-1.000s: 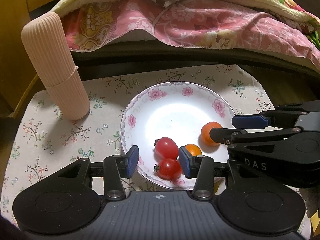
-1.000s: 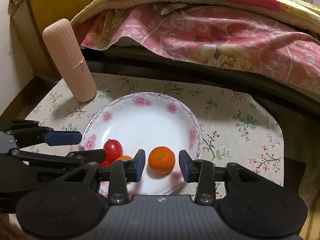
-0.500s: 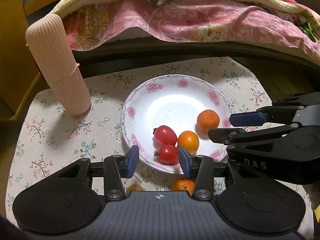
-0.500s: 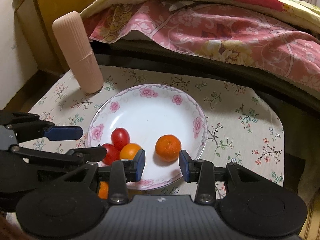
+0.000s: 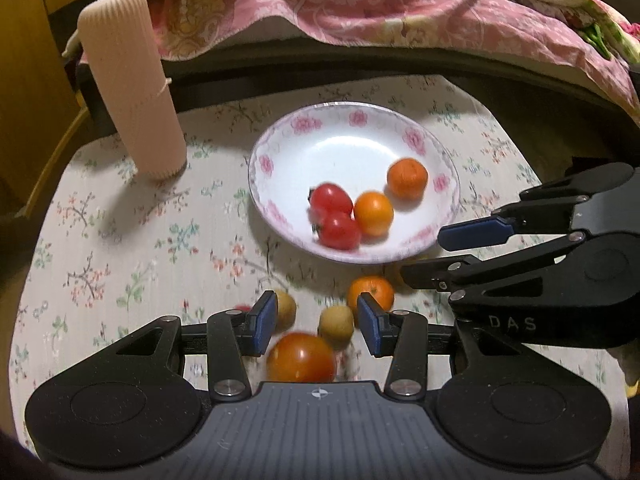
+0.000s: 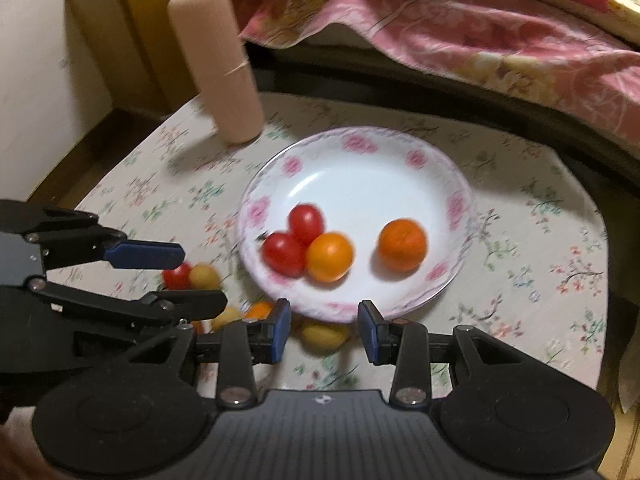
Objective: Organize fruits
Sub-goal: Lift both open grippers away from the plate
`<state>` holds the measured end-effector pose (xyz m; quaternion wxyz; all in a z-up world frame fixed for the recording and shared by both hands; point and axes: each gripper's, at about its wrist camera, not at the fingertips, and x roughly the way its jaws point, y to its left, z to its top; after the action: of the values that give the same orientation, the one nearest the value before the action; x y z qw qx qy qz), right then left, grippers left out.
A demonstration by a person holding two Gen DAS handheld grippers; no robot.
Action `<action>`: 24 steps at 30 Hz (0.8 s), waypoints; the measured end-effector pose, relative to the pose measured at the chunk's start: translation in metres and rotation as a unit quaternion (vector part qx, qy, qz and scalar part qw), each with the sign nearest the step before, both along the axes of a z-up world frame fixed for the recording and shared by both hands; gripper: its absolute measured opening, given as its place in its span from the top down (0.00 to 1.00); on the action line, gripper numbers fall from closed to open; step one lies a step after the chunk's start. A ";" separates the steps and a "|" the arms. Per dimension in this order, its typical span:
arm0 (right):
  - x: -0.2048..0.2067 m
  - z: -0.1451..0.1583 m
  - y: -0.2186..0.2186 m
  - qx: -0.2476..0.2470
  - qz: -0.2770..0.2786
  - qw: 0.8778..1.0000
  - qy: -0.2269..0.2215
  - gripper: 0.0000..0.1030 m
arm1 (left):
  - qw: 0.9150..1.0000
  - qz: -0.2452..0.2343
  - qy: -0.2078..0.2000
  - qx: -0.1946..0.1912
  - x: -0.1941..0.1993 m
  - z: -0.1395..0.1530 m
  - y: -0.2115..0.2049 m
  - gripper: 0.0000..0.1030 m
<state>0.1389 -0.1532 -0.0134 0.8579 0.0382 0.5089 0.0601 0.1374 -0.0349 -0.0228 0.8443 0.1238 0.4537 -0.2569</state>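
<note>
A white plate with a pink flower rim (image 5: pixel 276 148) (image 6: pixel 256 196) sits on the floral cloth. It holds two red cherry tomatoes (image 5: pixel 331 200) (image 6: pixel 306 218), an orange tomato (image 5: pixel 373 214) (image 6: pixel 330 256) and a tangerine (image 5: pixel 407 179) (image 6: pixel 402 244). Loose fruit lies on the cloth in front of the plate: a tangerine (image 5: pixel 370 292), small yellow fruits (image 5: pixel 336 322) (image 6: pixel 324 336) and a large red tomato (image 5: pixel 301 356). My left gripper (image 5: pixel 316 316) hovers open over this loose fruit. My right gripper (image 6: pixel 324 326) is open at the plate's near rim, gripping nothing.
A ribbed pink cylinder (image 5: pixel 132 80) (image 6: pixel 216 64) stands upright at the back left of the cloth. A pink floral quilt (image 5: pixel 400 12) hangs over the far edge. Wooden furniture (image 5: pixel 24 80) is on the left. Bare cloth lies right of the plate.
Both grippers have drawn back from the plate toward the near edge. The loose fruit on the cloth in front of the plate has come into view. Both stay open.
</note>
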 end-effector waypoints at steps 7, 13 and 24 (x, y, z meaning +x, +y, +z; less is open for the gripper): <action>-0.014 -0.004 0.008 0.013 0.021 1.000 0.008 0.63 | 1.000 -0.010 0.015 -0.004 -0.014 -0.008 0.011 0.42; -0.013 -0.012 0.012 -0.001 0.034 0.999 0.015 0.63 | 1.000 -0.012 0.014 -0.001 -0.017 -0.011 0.013 0.41; -0.009 -0.023 0.000 -0.006 0.016 1.000 0.018 0.63 | 1.000 -0.015 0.022 -0.005 -0.020 -0.013 0.021 0.41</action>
<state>0.1304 -0.1534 -0.0368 0.8475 0.0255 0.5255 0.0703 0.1176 -0.0142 -0.0357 0.8308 0.1205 0.4687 -0.2747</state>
